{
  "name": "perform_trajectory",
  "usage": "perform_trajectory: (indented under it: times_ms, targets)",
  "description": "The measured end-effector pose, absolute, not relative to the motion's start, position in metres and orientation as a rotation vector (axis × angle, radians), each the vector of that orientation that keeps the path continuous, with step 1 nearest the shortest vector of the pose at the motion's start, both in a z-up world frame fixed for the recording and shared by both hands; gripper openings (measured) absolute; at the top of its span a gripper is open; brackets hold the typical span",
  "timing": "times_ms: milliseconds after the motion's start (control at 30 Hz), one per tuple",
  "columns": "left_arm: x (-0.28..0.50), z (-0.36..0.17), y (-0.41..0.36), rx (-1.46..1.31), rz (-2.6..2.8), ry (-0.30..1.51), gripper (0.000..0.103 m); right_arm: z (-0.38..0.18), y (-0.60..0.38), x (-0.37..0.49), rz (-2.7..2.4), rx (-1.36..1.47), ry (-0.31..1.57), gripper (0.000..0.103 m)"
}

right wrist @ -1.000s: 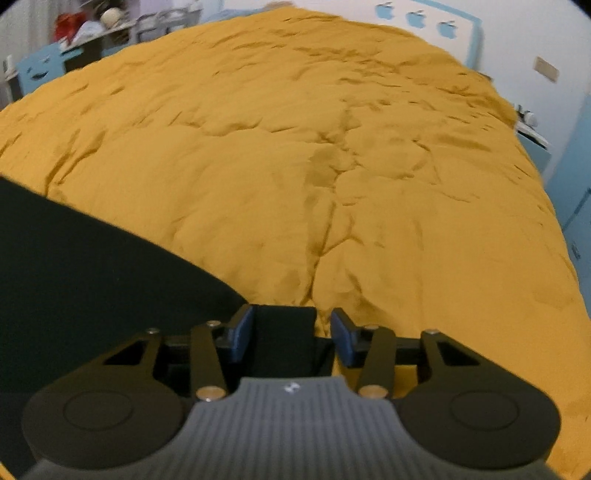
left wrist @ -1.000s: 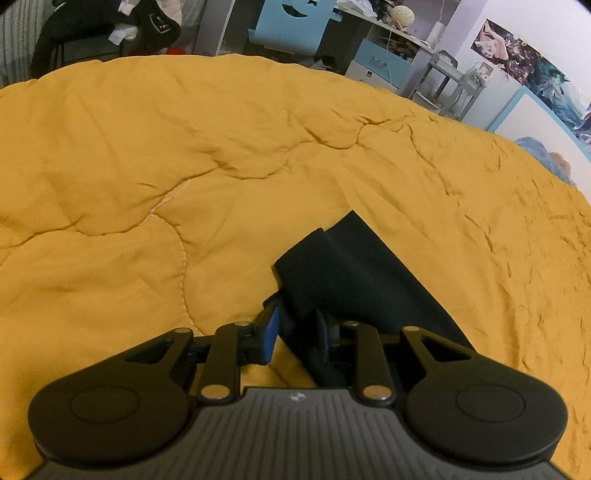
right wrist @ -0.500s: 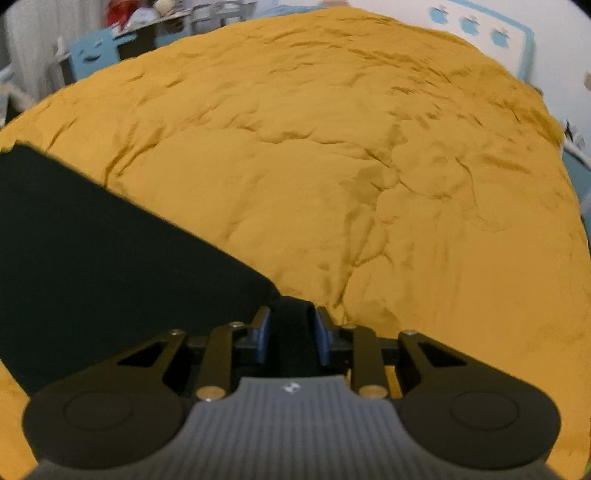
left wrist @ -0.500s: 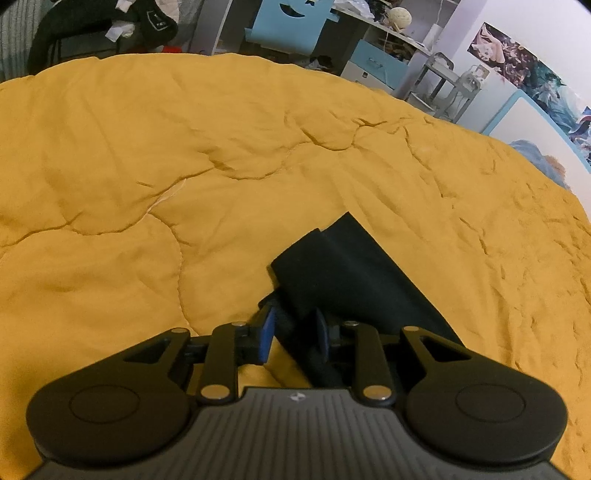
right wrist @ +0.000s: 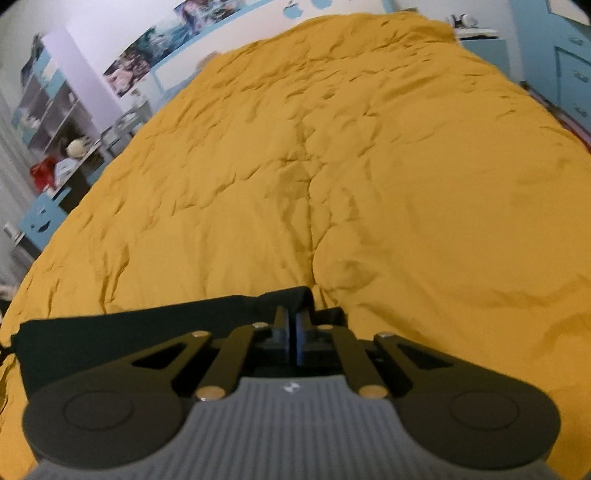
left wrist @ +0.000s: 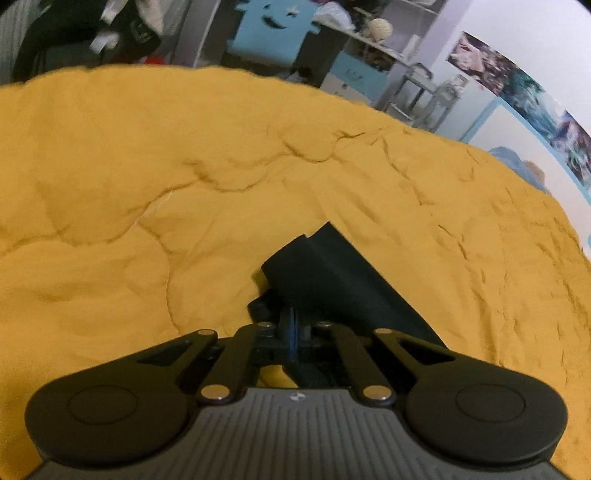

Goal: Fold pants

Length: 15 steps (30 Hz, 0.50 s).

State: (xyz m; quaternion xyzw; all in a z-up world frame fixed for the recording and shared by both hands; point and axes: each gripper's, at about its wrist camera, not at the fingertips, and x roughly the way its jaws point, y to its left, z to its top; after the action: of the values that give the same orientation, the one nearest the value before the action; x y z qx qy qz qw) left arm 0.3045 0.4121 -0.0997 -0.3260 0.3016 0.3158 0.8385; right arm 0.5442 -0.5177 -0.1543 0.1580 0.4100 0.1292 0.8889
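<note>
The black pants (left wrist: pixel 332 280) are being held over the yellow bedspread (left wrist: pixel 147 184), extending toward 1 o'clock in the left view. An edge is being pinched by the left hand-held gripper (left wrist: pixel 291 328), its jaws closed on fabric. Another edge (right wrist: pixel 184 325) is being clamped by the right hand-held gripper (right wrist: pixel 294 332), with fabric trailing toward 9 o'clock.

Location type: home bedroom. Indicators: a bed covered by a mustard-yellow quilted duvet (right wrist: pixel 369 166) fills most of both views. A light-blue chair back with a cut-out face (left wrist: pixel 273 33) stands at the far side. Open shelving (right wrist: pixel 48 107) with household clutter lines the left wall. Posters (right wrist: pixel 129 70) and apple-shaped decals (right wrist: pixel 293 9) hang on the white walls. Blue drawers (right wrist: pixel 572 74) stand at far right.
</note>
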Motion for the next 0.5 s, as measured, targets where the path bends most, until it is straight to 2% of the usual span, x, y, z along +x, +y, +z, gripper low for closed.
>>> perform_trajectory:
  times_ms: [200,500]
  targets:
    - [0.308,-0.083,0.41,-0.629,0.617,0.637,0.0,-0.133,-0.522,0.539,0.138,0.335,0.778,0.0]
    - [0.303,-0.092,0.416,-0.636,0.602,0.673,0.0,-0.155,-0.53,0.544,0.024,0.363,0.843,0.0]
